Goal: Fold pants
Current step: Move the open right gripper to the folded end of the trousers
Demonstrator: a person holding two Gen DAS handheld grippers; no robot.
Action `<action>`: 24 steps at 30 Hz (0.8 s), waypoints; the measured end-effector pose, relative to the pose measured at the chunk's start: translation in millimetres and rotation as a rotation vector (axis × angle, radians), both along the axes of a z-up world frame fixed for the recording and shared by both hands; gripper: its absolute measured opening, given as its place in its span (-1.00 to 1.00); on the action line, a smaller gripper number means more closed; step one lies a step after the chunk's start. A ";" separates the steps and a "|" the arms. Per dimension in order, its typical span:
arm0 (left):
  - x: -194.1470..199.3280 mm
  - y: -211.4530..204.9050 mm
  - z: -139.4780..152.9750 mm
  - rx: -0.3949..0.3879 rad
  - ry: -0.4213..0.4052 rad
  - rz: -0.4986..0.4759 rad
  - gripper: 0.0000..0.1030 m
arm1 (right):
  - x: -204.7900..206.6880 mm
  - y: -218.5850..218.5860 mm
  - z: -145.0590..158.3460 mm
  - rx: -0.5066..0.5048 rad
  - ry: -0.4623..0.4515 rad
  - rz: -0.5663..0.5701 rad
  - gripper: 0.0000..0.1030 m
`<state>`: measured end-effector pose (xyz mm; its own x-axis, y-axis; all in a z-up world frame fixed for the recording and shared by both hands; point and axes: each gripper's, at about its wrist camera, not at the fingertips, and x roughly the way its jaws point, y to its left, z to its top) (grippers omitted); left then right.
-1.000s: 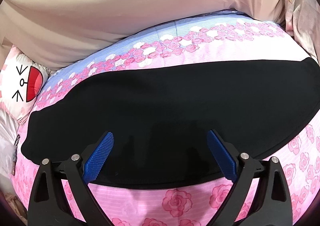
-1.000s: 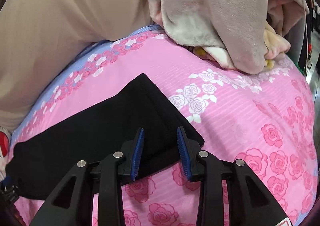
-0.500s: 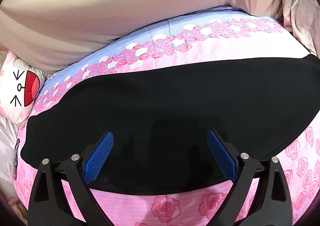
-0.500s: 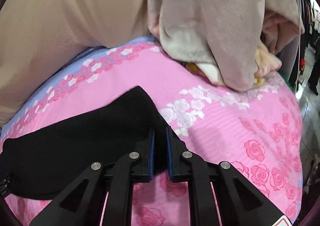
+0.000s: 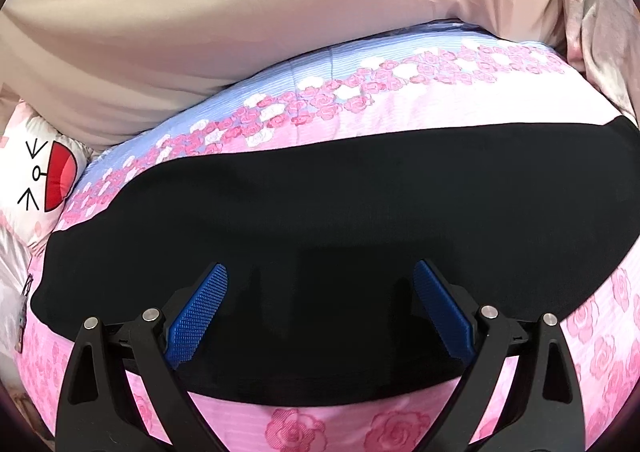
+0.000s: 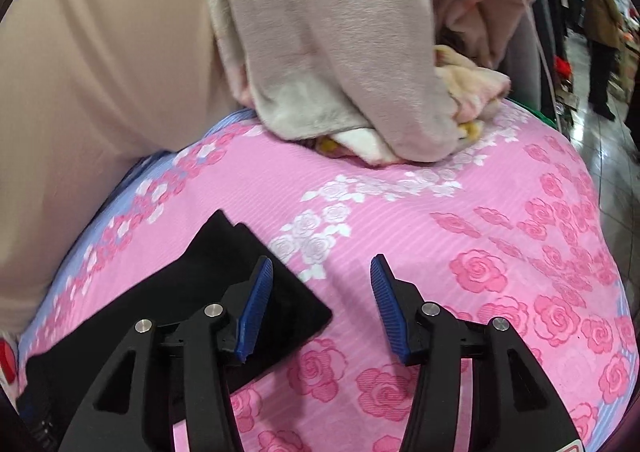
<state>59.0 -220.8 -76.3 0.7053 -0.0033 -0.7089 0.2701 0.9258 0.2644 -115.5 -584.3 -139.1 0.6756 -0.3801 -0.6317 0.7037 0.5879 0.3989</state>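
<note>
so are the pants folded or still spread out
Folded, at least once: the black pants lie as one flat long band on the pink bedspread, two stacked layers showing at the end.

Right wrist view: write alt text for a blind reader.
The open right gripper hovers over a pink rose-print bedspread, its left finger above the corner of flat black pants. A grey plush blanket is heaped behind.

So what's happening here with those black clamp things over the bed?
A person is folding black pants on a pink rose bedspread, one hand-held gripper in each hand. The left hand-held gripper hovers open over the long folded strip. The right hand-held gripper is open beside the pants' end, gripping nothing.
</note>
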 end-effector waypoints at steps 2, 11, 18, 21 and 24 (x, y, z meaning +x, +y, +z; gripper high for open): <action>2.9 -3.8 1.3 0.005 0.003 0.002 0.80 | 1.2 -1.6 -1.1 0.011 -0.004 0.010 0.24; 8.2 -4.0 4.0 -0.007 -0.010 0.039 0.80 | 0.1 -4.5 -4.6 0.053 -0.046 0.047 0.28; 1.3 -13.3 -0.6 0.005 0.001 0.017 0.80 | 8.3 -4.9 -7.7 0.071 -0.022 0.085 0.28; 1.4 -16.6 -0.9 0.010 0.010 0.012 0.80 | 17.5 -4.1 -10.6 0.082 0.011 0.122 0.43; -0.8 -16.5 2.9 0.002 0.000 0.006 0.80 | 21.8 -1.3 -10.4 0.067 0.032 0.135 0.50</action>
